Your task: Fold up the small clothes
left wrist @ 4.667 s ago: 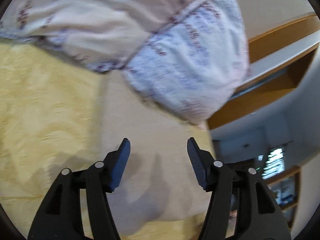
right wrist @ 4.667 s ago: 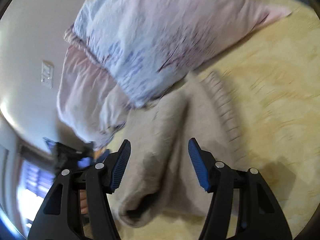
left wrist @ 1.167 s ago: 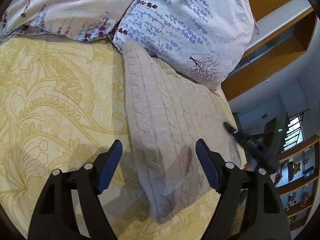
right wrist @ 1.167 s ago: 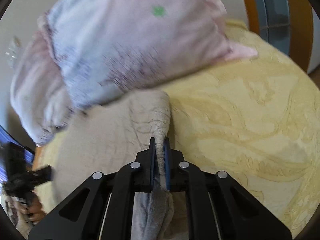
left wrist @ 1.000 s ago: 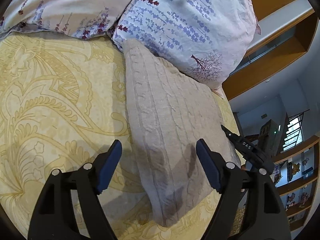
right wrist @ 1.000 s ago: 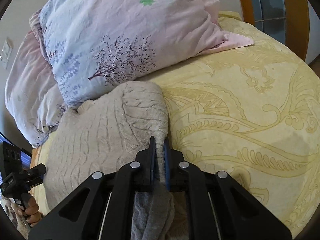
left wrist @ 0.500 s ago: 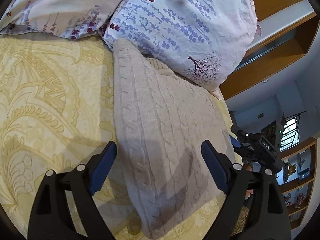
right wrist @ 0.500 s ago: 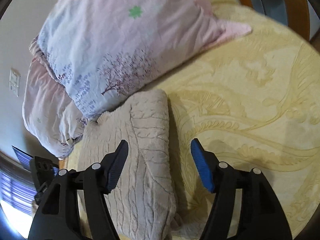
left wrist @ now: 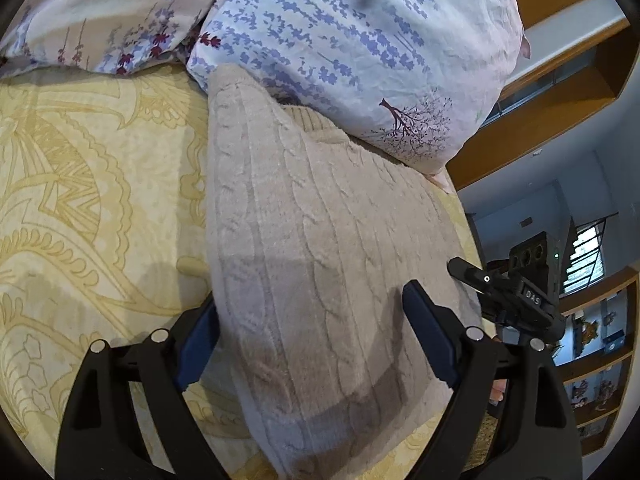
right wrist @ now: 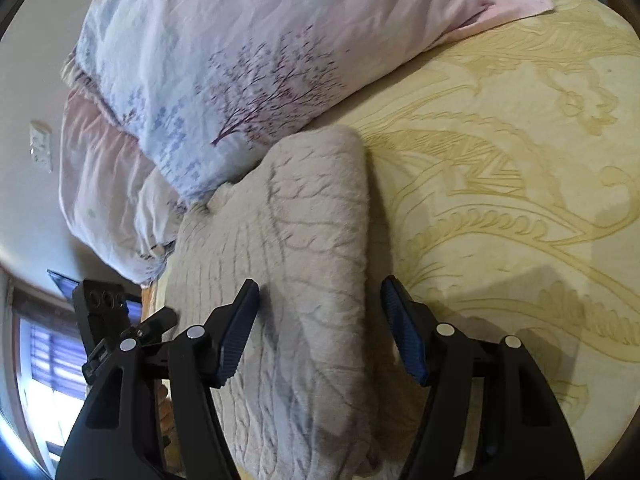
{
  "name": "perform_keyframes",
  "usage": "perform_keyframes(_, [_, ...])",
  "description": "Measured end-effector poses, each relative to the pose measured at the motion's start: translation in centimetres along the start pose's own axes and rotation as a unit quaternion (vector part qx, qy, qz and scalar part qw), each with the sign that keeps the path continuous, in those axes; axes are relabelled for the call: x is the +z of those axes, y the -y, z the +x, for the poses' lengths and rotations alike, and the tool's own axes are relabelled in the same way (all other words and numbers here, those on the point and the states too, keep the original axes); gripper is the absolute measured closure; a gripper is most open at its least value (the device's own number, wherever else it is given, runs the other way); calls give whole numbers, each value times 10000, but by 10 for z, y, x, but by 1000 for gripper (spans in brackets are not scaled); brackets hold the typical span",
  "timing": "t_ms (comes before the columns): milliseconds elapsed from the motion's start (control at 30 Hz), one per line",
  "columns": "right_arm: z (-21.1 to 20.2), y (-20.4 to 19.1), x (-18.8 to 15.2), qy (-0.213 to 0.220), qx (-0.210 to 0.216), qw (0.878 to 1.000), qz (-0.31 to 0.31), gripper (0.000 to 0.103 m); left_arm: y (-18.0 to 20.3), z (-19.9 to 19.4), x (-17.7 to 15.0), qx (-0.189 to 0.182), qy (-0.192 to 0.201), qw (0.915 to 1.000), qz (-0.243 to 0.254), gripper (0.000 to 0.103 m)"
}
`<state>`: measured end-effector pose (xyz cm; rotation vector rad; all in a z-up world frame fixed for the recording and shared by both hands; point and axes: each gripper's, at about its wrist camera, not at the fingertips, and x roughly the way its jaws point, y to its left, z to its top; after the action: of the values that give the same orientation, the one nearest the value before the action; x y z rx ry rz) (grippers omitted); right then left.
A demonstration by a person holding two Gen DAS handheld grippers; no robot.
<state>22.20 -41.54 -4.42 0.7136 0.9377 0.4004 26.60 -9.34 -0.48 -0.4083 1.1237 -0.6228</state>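
Now both claws hang open, holding nothing. The folded knit sweater lies lengthwise under them, pointing at the pillow.

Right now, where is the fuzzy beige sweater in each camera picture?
Left wrist view: the sweater fills the middle, running from the pillow down between the open left gripper.
Right wrist view: the sweater lies centre-left, folded, under the open right gripper.
Shared landmark: the flowered pillow touching the sweater's far end.
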Motion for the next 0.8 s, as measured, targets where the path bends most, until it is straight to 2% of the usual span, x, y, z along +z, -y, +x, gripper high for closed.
perform_keyframes(67, [3, -2, -1, -100, 126, 9999, -60, 43, 6, 2, -1, 170, 5, 9997, 165, 17])
perform_keyframes(167, [3, -4, -2, -103, 160, 9997, -166, 43, 14, 5, -1, 359, 12, 9987, 352, 16])
perform_keyframes(433, [4, 2, -4, -132, 400, 9991, -22, 52, 20, 12, 1, 440, 21, 9983, 389, 15])
perform_keyframes(467, [5, 1, -4, -139, 423, 9990, -11, 57, 21, 12, 2, 427, 17, 9984, 371, 15])
perform_keyframes(533, [5, 2, -6, -170, 530, 9984, 26, 64, 21, 13, 3, 356, 5, 9988, 324, 20])
perform_keyframes(567, [5, 2, -8, -166, 609, 9980, 41, 68, 19, 11, 2, 325, 19, 9990, 299, 26])
perform_keyframes(633, [4, 0, -11, -136, 686, 9975, 37, 70, 16, 4, 0, 234, 119, 9994, 224, 37])
perform_keyframes(700, [1, -4, -14, -69, 717, 9974, 48, 71, 13, -4, 0, 85, 190, 9997, 139, 54])
perform_keyframes(800, [-6, -15, -20, 57, 867, 9962, 6, 73, 10, -14, -3, -117, 255, 9996, 87, 63])
